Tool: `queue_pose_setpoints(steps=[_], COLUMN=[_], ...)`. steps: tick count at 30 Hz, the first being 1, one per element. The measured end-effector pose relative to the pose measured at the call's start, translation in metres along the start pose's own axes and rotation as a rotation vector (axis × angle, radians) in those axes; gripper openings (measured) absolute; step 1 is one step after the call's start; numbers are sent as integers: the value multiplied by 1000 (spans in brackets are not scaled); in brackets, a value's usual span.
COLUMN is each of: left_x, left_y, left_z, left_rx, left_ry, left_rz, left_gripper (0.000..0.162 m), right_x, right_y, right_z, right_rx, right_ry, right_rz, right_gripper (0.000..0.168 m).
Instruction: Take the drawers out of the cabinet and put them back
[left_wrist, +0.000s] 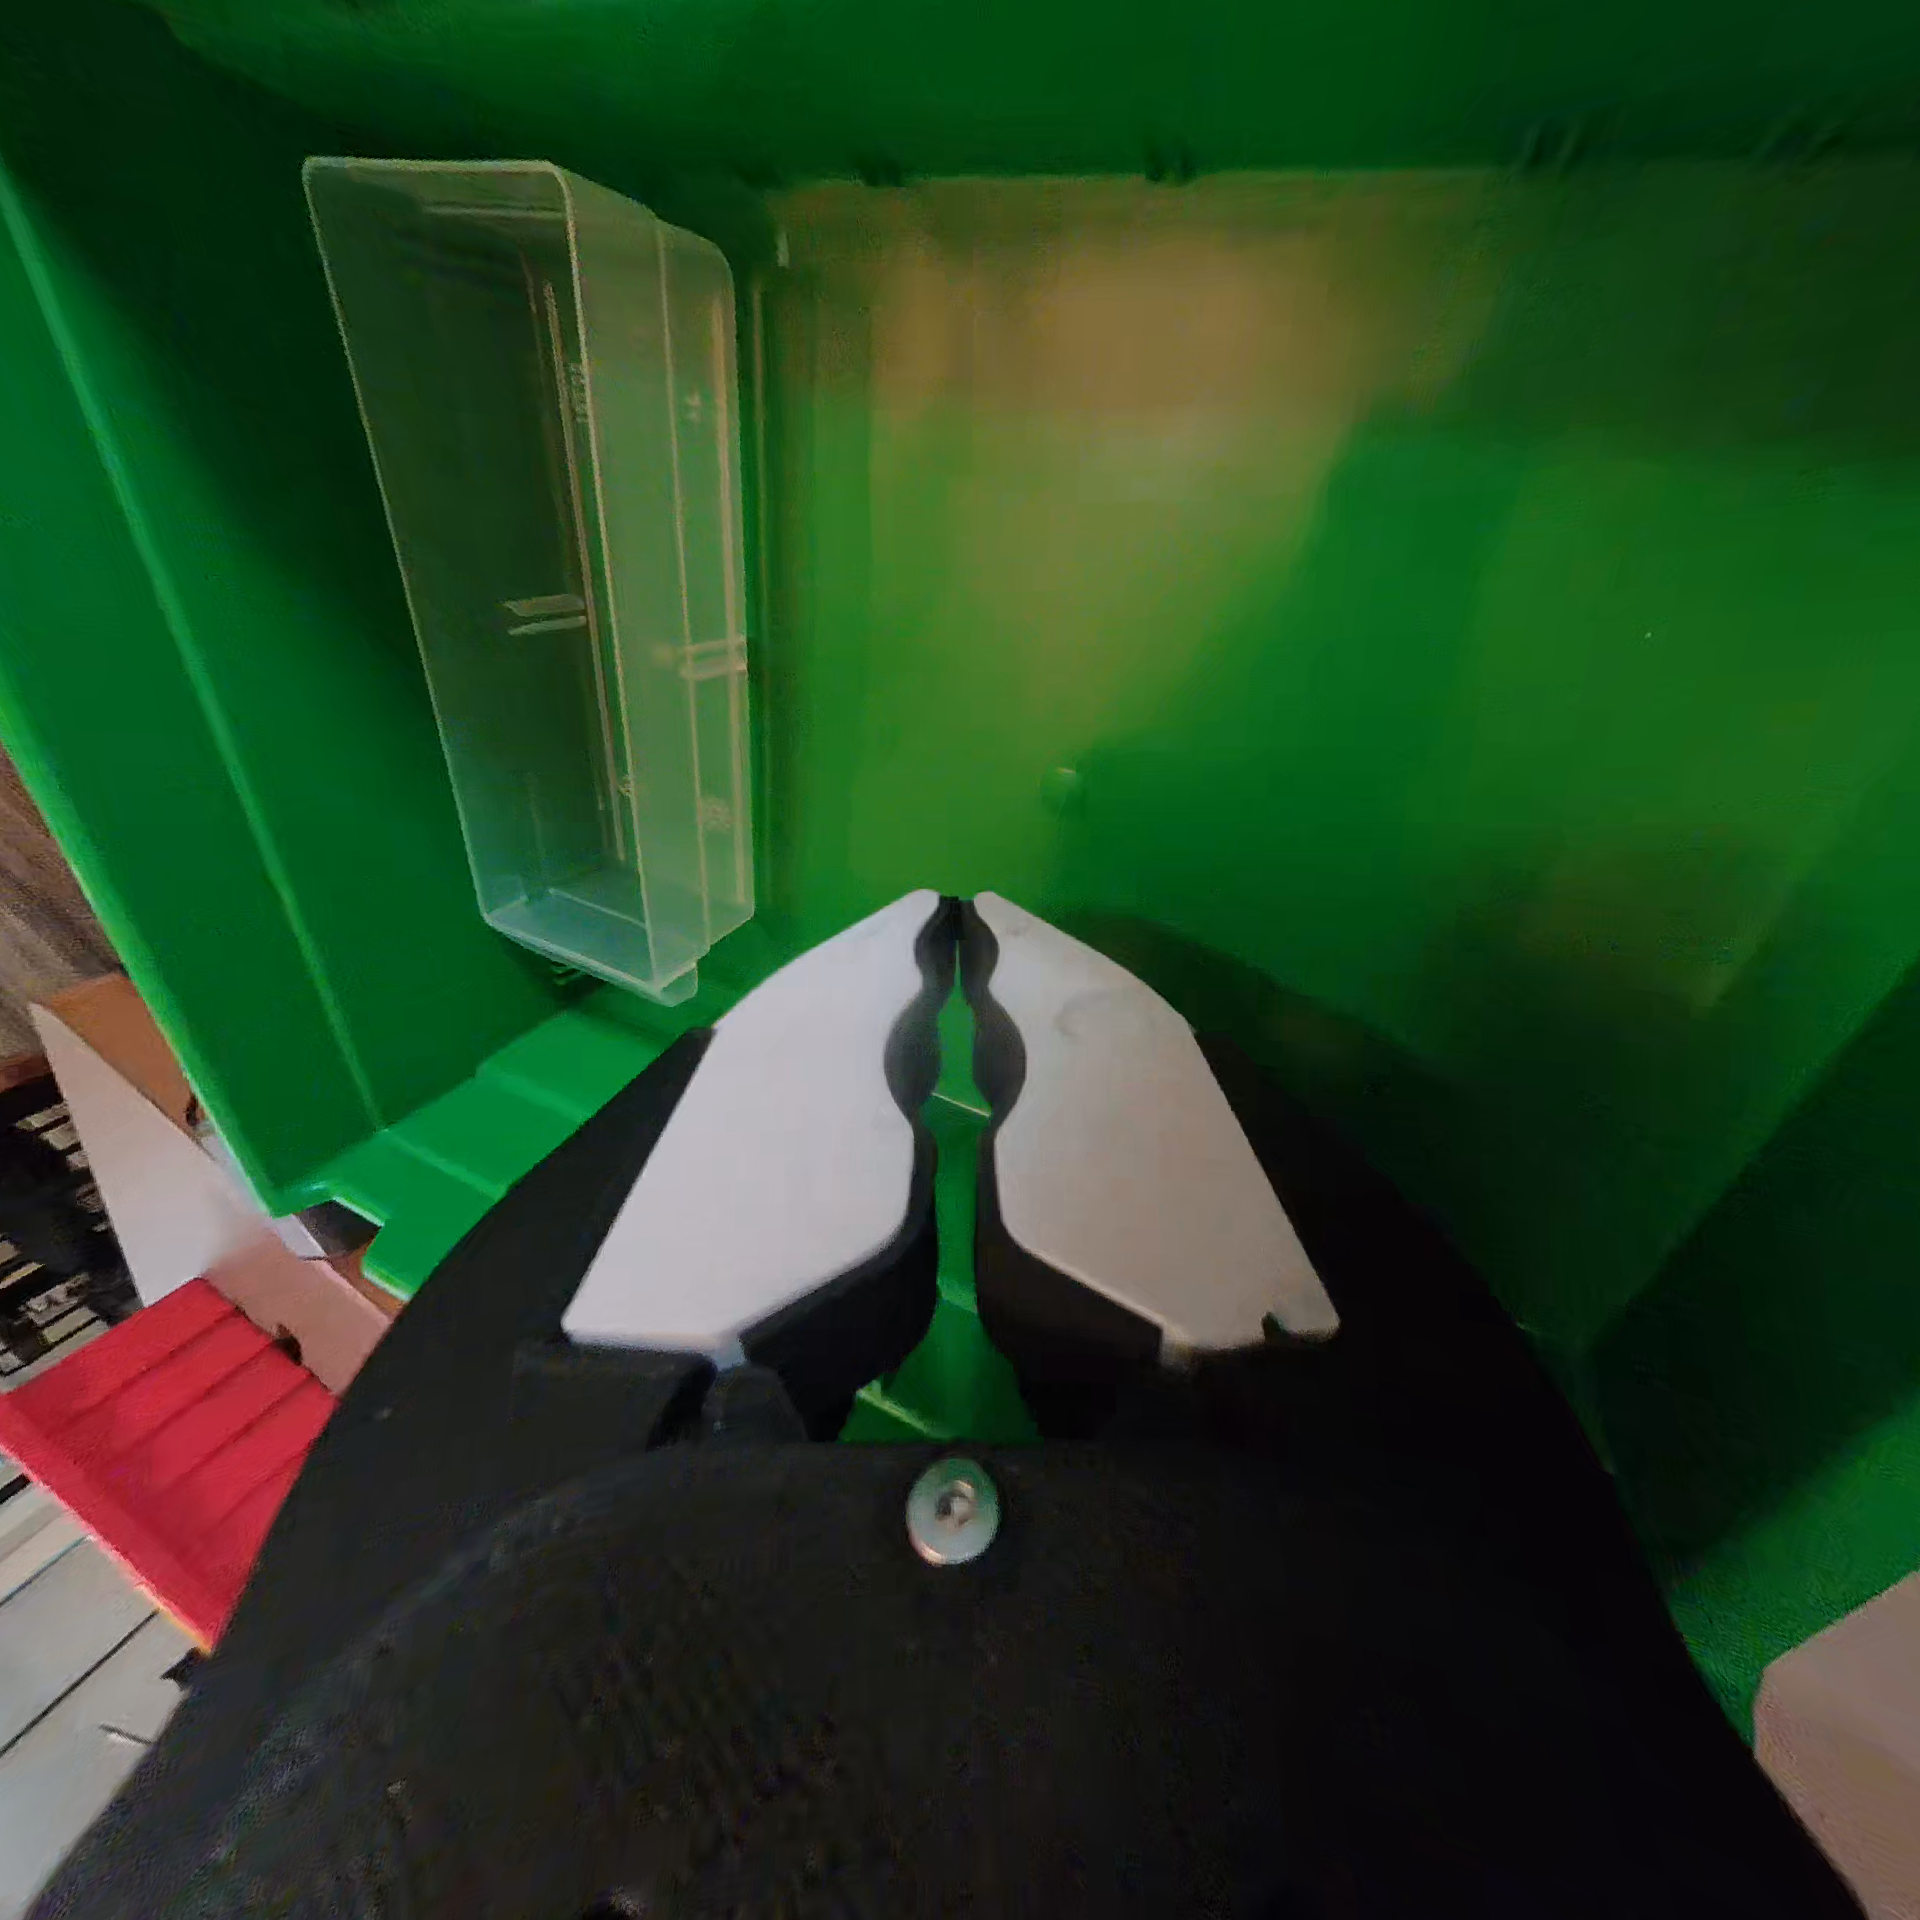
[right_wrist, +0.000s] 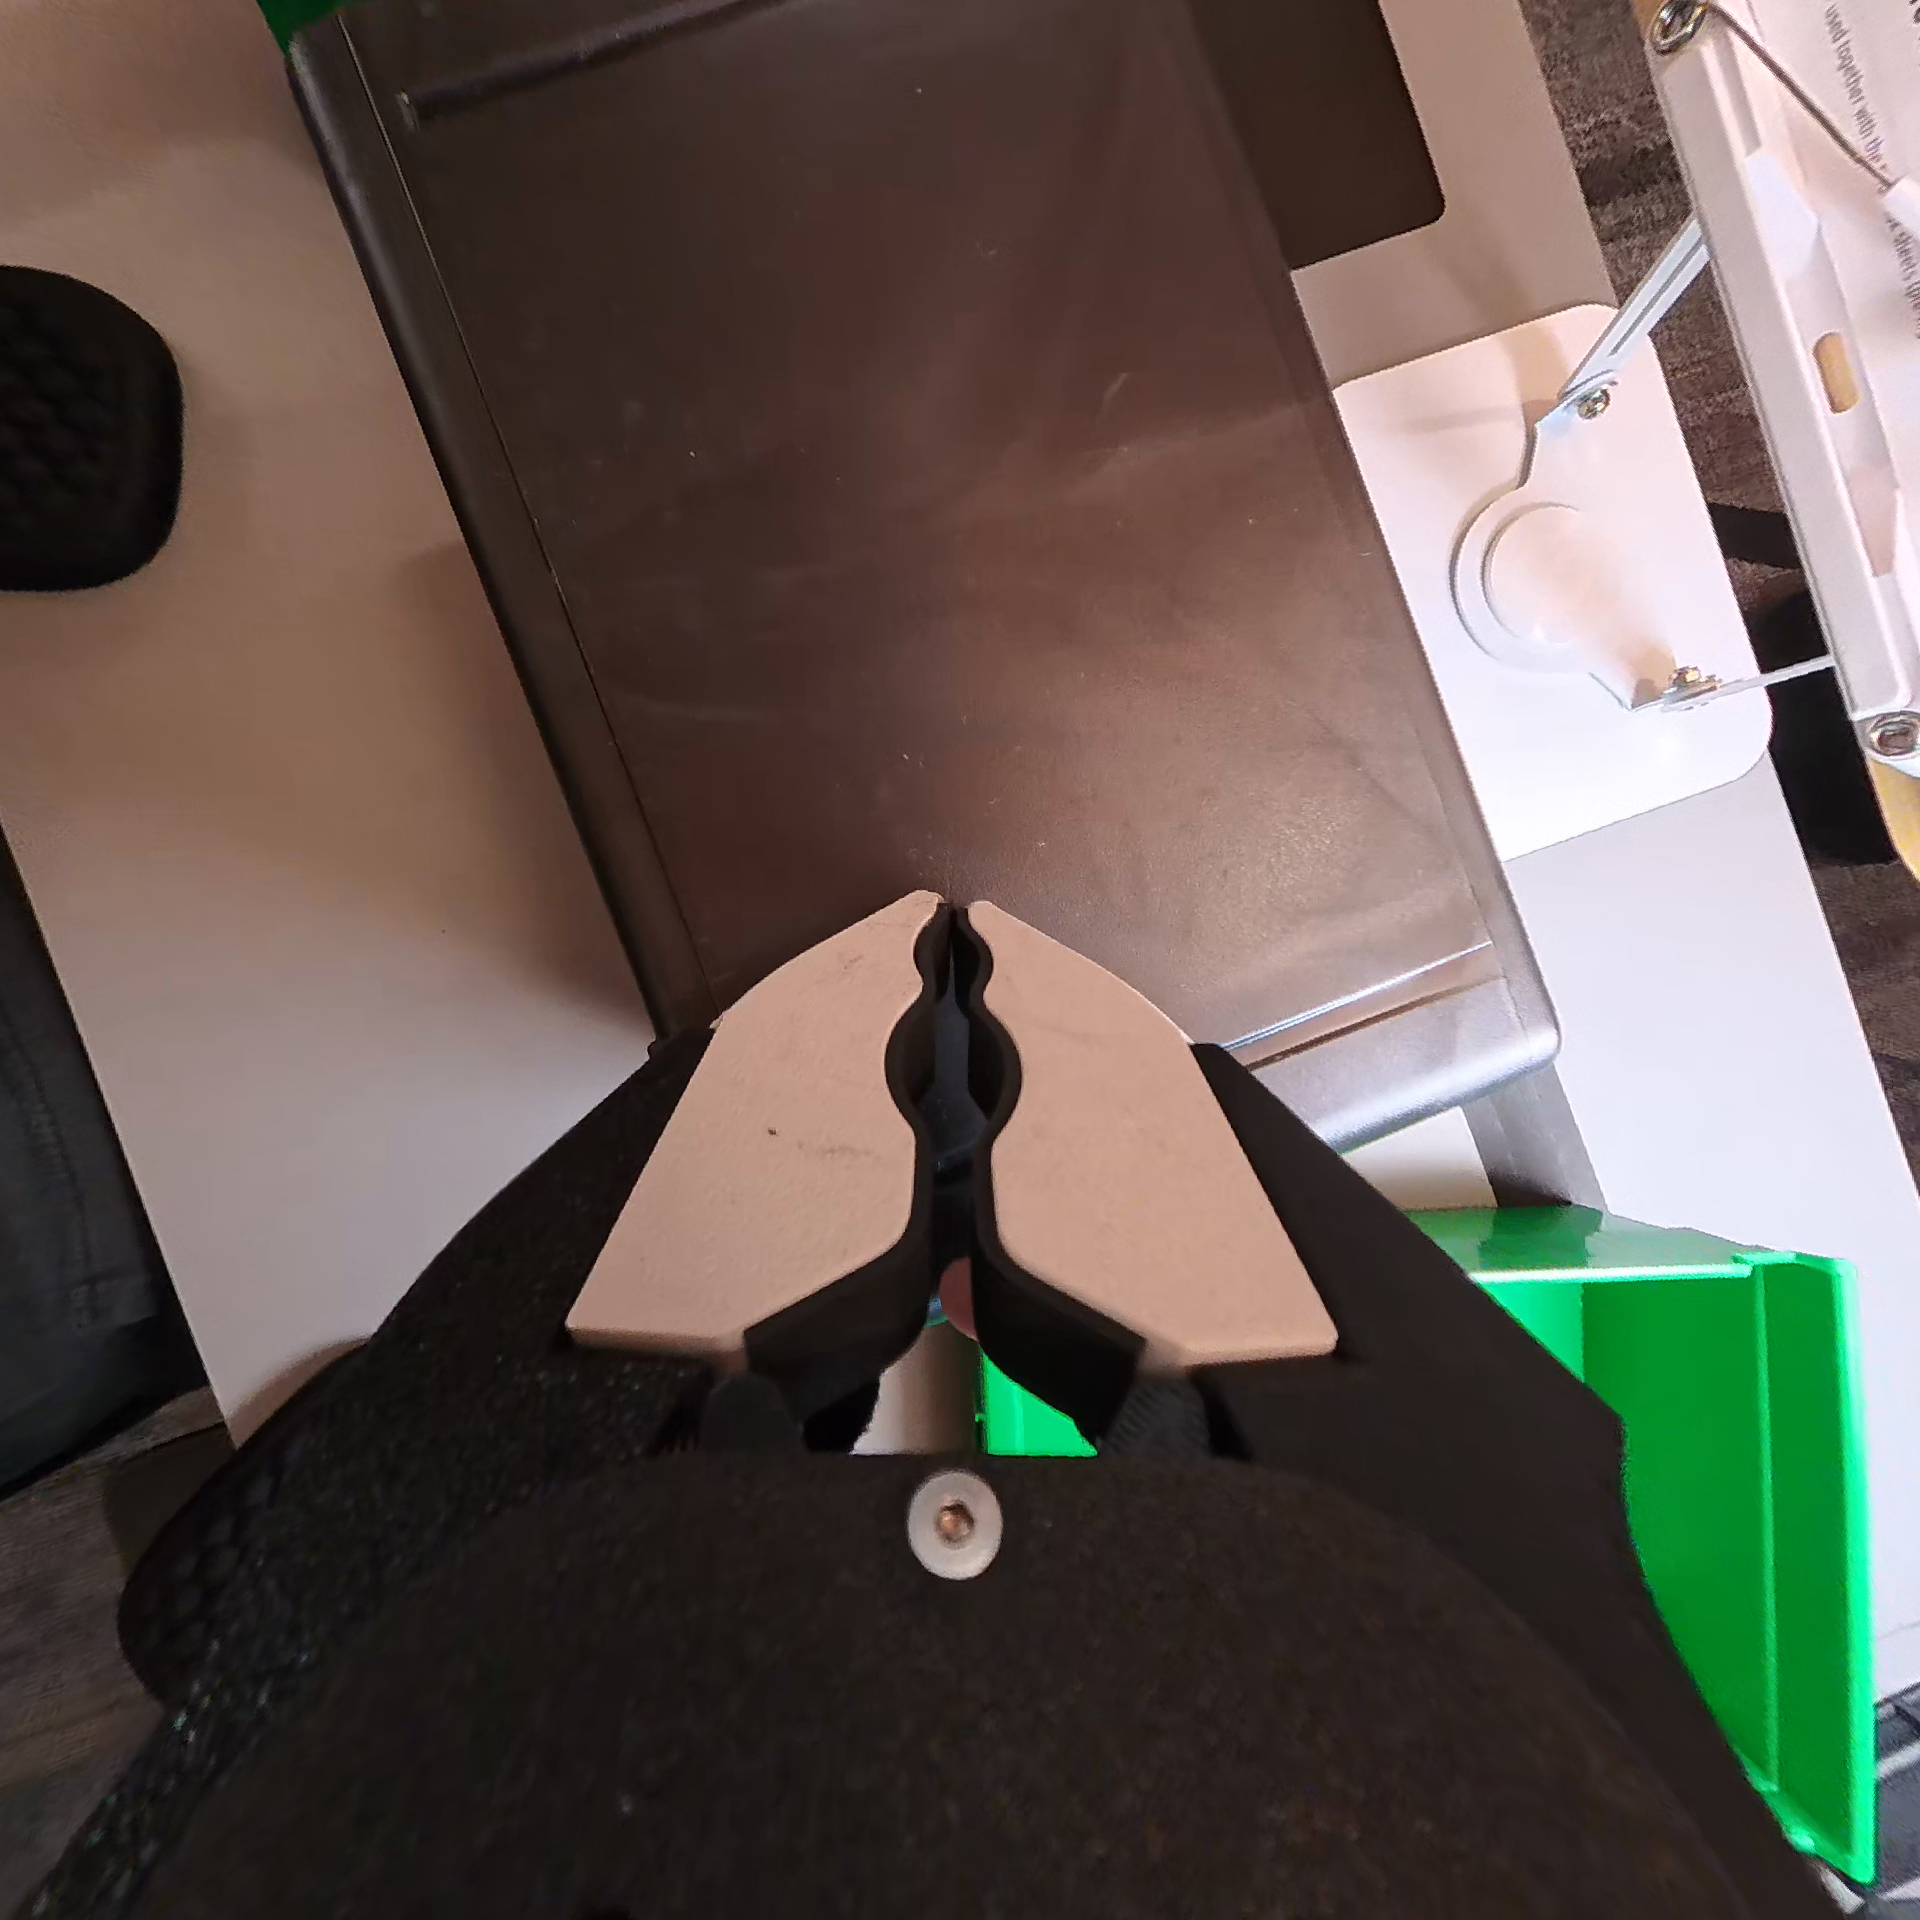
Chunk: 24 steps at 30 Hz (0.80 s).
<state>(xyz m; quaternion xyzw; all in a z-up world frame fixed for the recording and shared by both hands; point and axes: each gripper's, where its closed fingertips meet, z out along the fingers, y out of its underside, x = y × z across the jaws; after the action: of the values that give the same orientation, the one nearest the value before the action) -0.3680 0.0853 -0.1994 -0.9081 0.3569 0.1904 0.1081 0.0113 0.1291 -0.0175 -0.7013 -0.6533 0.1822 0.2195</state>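
- Clearly, in the left wrist view the left gripper (left_wrist: 957, 906) has its jaws together, tips touching with nothing between them, and it sits close against the green cabinet (left_wrist: 1351, 623).
- Up and to the left of that gripper, a clear drawer (left_wrist: 540, 561) sits seated in a slot of the cabinet; it looks empty.
- Right of the drawer the cabinet surface is blurred, so I cannot tell whether it is an open slot or a plain wall.
- To take that drawer well, I judge the jaws must first part, then close on its near lip, and the pull should run straight along the slot so the thin plastic does not bind.
- Below and left of the cabinet lies a red ridged piece (left_wrist: 156, 1434), clear of the work.
- Next, in the right wrist view the right gripper (right_wrist: 953, 909) is also closed on nothing, above a dark metal panel (right_wrist: 935, 520) on a white table (right_wrist: 260, 831).
- Only a green corner of the cabinet (right_wrist: 1662, 1455) shows, below and right of that gripper.
- This hand would do best steadying the cabinet while the other pulls.
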Motion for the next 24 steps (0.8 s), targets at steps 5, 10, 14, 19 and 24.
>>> queue_pose_setpoints(steps=[5, 10, 14, 19, 24], left_x=[-14, -43, -50, -56, -36], left_y=[-3, -2, 10, 28, 19], left_z=[-10, -11, 11, 39, 31], left_rx=[24, 29, -101, -297, -288], left_ry=[-17, -59, -38, -72, -27], left_rz=[19, 22, 103, 199, 273], left_gripper=[0, 27, 45, 35, 4], right_x=[0, 0, 0, 0, 0], right_y=[0, 0, 0, 0, 0], right_z=[0, 0, 0, 0, 0], right_rx=[14, 12, 1, -5, 11], right_ry=[-10, -13, -13, -16, -37], right_rz=[1, 1, 4, 4, -1], right_gripper=[0, 0, 0, 0, 0])
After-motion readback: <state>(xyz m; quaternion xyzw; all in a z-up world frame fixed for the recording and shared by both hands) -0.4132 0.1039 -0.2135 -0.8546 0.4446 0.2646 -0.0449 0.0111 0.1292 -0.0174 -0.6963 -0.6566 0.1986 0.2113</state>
